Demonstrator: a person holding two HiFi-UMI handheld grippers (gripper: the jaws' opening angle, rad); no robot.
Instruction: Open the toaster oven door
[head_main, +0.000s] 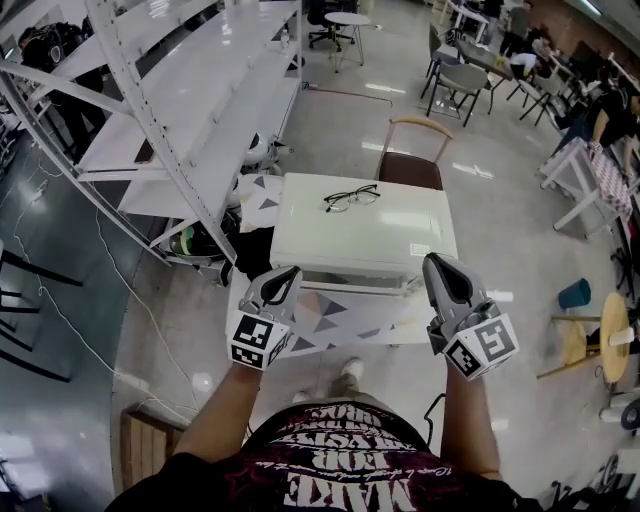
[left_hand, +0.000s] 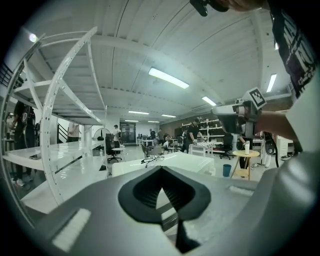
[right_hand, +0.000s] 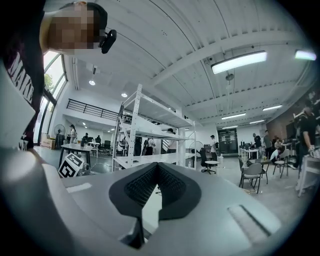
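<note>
Just one toaster oven (head_main: 362, 240), one glasses pair (head_main: 351, 197), left gripper (head_main: 289, 272), right gripper (head_main: 433, 260)

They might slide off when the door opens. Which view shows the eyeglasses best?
The head view: the eyeglasses lie fully visible on top of the white toaster oven. The left gripper view shows them small, nearly edge-on. The right gripper view doesn't clearly show them.

I count two grippers in my hands, the left gripper (head_main: 278, 288) and the right gripper (head_main: 446, 278). Ahead of both there is one toaster oven (head_main: 362, 240), with one pair of glasses (head_main: 350, 197) on top. Beyond it is one wooden chair (head_main: 410, 170). Right of the right gripper are one blue bin (head_main: 574, 294) and one round wooden table (head_main: 608, 318). Left of the left gripper is one white shelving rack (head_main: 190, 90).
</note>
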